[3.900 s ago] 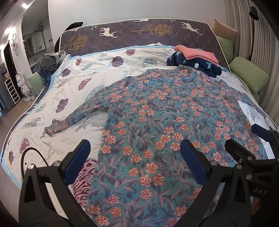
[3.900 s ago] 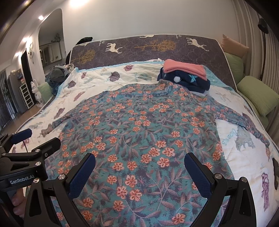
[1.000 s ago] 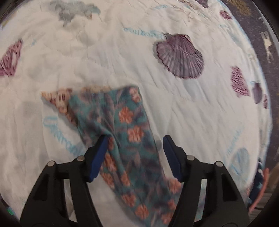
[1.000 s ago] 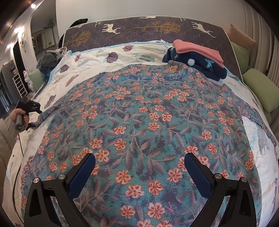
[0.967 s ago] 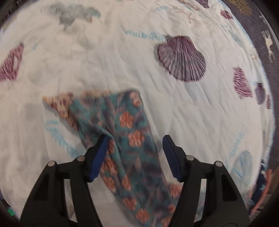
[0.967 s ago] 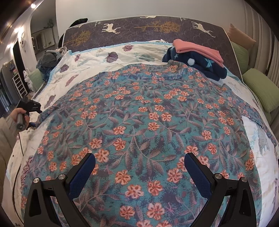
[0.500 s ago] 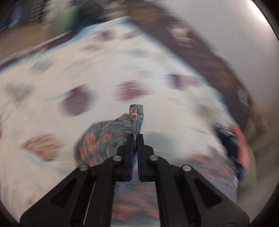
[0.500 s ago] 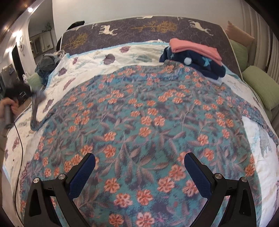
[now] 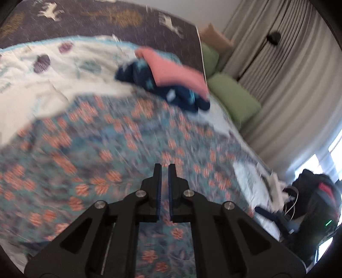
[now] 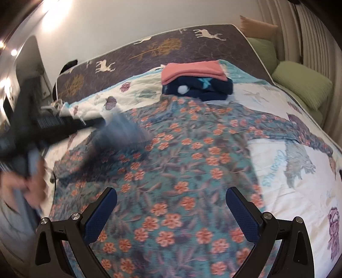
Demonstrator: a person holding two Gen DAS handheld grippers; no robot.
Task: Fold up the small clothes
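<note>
No legible text, label, brand or number is found in either view. Pale blue script is printed on the white quilt [image 10: 275, 169], beside the grey animal print [image 10: 299, 160], but it is too blurred and distorted to be read.

Bedroom, and the bed [image 10: 284, 162] fills the frame!

White quilt [image 10: 277, 149] with purple shells under us, a dark mattress [image 10: 171, 46] printed with deer and trees propped on end at the far side against a plain pale wall [image 10: 128, 19]. Green pillows [image 10: 303, 85] and a tan cushion [image 10: 256, 26] stacked far right, beside grey pleated curtains [image 9: 277, 81]. Daylight breaks in at the window [image 9: 333, 154] on the right, ceiling spotlights [image 10: 14, 52] glow at far left, and a dark bag [image 9: 316, 205] sits low by the bed's right edge.
</note>
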